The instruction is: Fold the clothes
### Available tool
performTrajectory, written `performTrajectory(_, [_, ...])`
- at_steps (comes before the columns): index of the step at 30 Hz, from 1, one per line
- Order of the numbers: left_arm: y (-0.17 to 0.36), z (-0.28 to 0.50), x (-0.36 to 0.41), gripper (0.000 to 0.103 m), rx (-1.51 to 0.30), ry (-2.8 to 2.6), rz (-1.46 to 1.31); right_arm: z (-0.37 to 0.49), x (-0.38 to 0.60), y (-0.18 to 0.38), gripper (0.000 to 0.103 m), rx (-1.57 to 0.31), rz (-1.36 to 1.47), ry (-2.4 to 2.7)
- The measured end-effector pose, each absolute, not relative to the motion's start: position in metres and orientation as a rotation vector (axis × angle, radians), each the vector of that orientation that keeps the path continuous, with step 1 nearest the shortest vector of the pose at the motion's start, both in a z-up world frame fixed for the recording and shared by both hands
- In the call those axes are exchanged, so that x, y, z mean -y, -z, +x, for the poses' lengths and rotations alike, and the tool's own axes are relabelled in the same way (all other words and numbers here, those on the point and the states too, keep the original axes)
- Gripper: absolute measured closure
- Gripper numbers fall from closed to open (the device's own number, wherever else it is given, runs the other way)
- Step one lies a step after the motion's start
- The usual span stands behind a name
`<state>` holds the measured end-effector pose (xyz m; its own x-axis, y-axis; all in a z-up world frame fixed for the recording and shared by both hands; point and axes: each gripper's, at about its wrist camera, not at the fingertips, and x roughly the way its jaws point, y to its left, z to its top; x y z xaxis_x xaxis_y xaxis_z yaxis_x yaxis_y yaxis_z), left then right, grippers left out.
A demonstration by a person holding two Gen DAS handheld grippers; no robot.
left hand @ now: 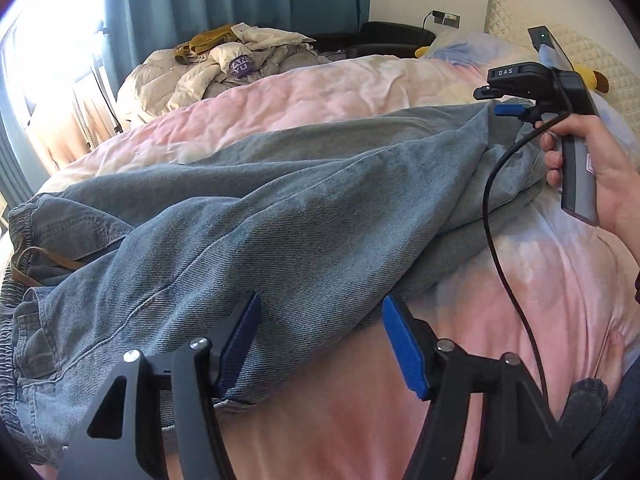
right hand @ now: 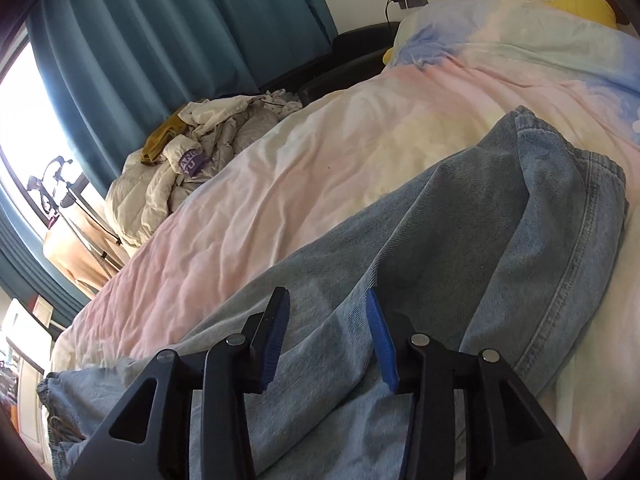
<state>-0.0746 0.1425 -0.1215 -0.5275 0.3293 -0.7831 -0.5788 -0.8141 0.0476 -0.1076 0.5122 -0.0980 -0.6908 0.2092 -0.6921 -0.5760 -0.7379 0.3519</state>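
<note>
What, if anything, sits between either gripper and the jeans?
Nothing visible. The left gripper is open right at the near edge of the jeans; the right gripper is open directly over the denim. Only the right gripper's cable drapes across the far leg.

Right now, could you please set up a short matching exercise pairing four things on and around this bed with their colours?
Things:
1. jeans
2. curtain
3. duvet cover
4. plush toy

Colours:
A. yellow
B. pastel pink, cream and blue
C. faded blue denim
D. teal

Pairs: 1-C, 2-D, 3-B, 4-A
</note>
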Motion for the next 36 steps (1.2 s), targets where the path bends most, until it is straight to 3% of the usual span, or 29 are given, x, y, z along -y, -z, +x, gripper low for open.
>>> performTrajectory(7, [0.132,-0.075,-0.153,0.043,-0.476,-2.300,-1.096,-0.132,-0.550,0.128,0.061,-0.829,-0.881,-2.269])
performTrajectory(9, [0.135,-0.078,-0.153,0.047,-0.473,-2.305,-1.090,-0.139,-0.555,0.136,0.061,-0.813,-0.899,-2.253])
performTrajectory(11, [0.135,-0.083,-0.149,0.058,-0.442,-2.318,-1.104,-0.144,-0.557,0.142,0.062,-0.815,-0.904,-2.253])
performTrajectory(12, [0.135,-0.085,-0.148,0.062,-0.425,-2.324,-1.112,-0.144,-0.558,0.145,0.065,-0.815,-0.903,-2.252])
performTrajectory(15, [0.134,-0.093,-0.142,0.078,-0.359,-2.335,-1.141,-0.139,-0.557,0.143,0.089,-0.796,-0.885,-2.229])
performTrajectory(17, [0.130,-0.096,-0.136,0.089,-0.294,-2.336,-1.145,-0.128,-0.556,0.130,0.095,-0.790,-0.848,-2.243])
performTrajectory(20, [0.118,-0.094,-0.129,0.098,-0.228,-2.339,-1.119,-0.111,-0.555,0.110,0.099,-0.780,-0.793,-2.264])
performTrajectory(26, [0.081,-0.077,-0.110,0.101,-0.102,-2.330,-1.036,-0.052,-0.562,0.063,0.099,-0.853,-0.670,-2.281])
performTrajectory(36, [0.048,-0.038,-0.077,0.101,0.045,-2.288,-1.015,0.052,-0.549,0.046,0.099,-1.075,-0.648,-2.196])
